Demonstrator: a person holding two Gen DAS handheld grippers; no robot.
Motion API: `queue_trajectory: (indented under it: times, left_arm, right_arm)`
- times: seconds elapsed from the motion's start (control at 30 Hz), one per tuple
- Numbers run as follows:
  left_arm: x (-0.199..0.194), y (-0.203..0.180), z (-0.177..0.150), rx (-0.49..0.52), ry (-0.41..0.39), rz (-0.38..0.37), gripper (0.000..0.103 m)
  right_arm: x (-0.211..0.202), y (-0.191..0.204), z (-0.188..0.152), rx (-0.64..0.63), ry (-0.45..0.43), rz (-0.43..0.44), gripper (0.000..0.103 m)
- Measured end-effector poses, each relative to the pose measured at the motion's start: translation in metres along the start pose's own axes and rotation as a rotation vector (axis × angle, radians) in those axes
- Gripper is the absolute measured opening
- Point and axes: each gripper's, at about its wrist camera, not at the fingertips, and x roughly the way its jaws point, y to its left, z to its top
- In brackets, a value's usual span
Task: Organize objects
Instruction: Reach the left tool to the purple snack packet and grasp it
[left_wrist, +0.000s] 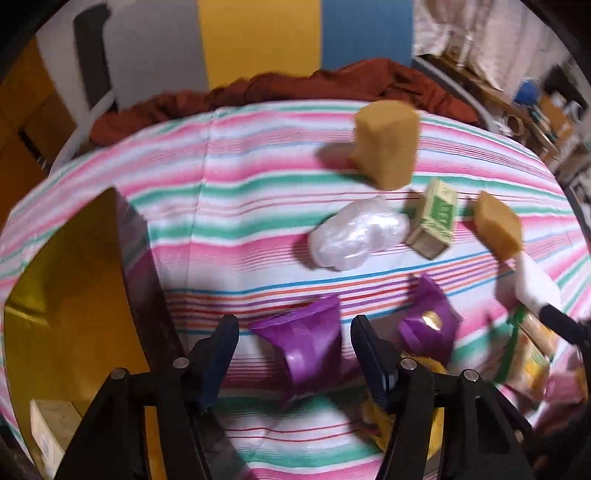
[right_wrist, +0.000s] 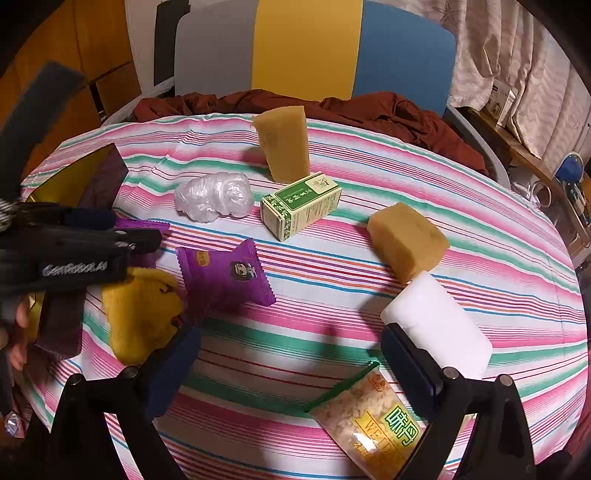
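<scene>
My left gripper (left_wrist: 294, 332) points down over a purple snack packet (left_wrist: 303, 339) on the striped cloth. The packet lies between the fingers with a gap on each side, so the gripper is open. In the right wrist view the left gripper (right_wrist: 136, 229) shows at the left edge, above that packet (right_wrist: 147, 224). A second purple packet (left_wrist: 428, 325) (right_wrist: 225, 277) lies just to the right. My right gripper (right_wrist: 291, 354) stands open with nothing between its fingers. A white cylinder (right_wrist: 436, 317) (left_wrist: 535, 284) lies against the outside of its right finger.
A gold-lined dark box (left_wrist: 74, 277) (right_wrist: 74, 184) stands at the left. Spread over the cloth are a white plastic bundle (right_wrist: 214, 197), a green carton (right_wrist: 299, 206), two tan sponges (right_wrist: 284, 144) (right_wrist: 406, 240), a yellow cloth (right_wrist: 140, 314) and a snack bag (right_wrist: 373, 417). A red-brown cloth (right_wrist: 369, 110) lies at the far edge.
</scene>
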Motion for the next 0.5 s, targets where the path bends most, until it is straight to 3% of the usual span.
queue_trajectory:
  times: [0.1,0.13,0.2,0.33,0.5]
  left_arm:
    - [0.001,-0.011,-0.002,0.065,-0.011,0.005,0.063]
    - [0.004,-0.011,-0.002,0.064,0.001,-0.002,0.063]
    - [0.014,-0.014,0.0,0.051,0.028,-0.033,0.052]
    - [0.027,-0.008,-0.002,-0.005,0.047,-0.091,0.045]
    - [0.025,-0.012,-0.007,0.019,-0.011,-0.102,0.044]
  right_arm:
    - [-0.001,0.0,0.0,0.003,-0.003,-0.004,0.099]
    - [-0.002,0.0,0.0,0.005,-0.005,-0.004,0.099]
    - [-0.002,-0.001,0.0,0.007,-0.006,-0.002,0.099]
    - [-0.002,0.001,0.0,0.002,-0.003,0.005,0.099]
    - [0.0,0.003,0.0,-0.005,0.007,0.017,0.091]
